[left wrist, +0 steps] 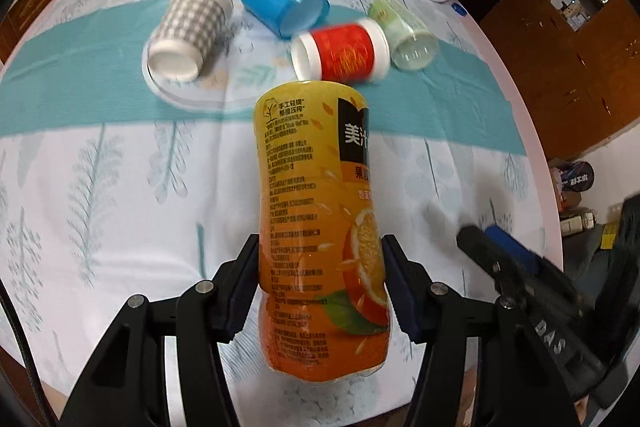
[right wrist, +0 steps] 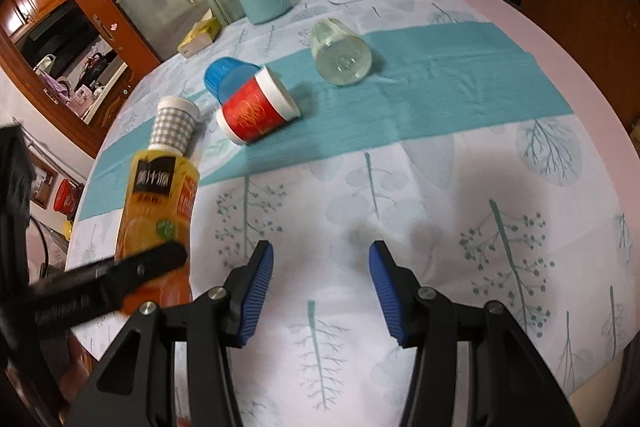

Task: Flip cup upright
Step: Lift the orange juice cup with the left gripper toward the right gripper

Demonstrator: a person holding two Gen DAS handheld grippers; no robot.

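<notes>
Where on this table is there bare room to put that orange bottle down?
The white leaf-print cloth ahead of the open right hand-held gripper is bare up to the teal band. Crowded: the band's far left, where the red cup, blue cup and checked cup cluster; the clear cup lies apart.

A home dining room: round clothed table (right wrist: 460, 155), wooden cabinets (left wrist: 560, 67), tissue box (right wrist: 199, 37).

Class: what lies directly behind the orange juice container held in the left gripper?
Behind the orange juice container lies the red cup on its side; its lower edge is covered.
</notes>
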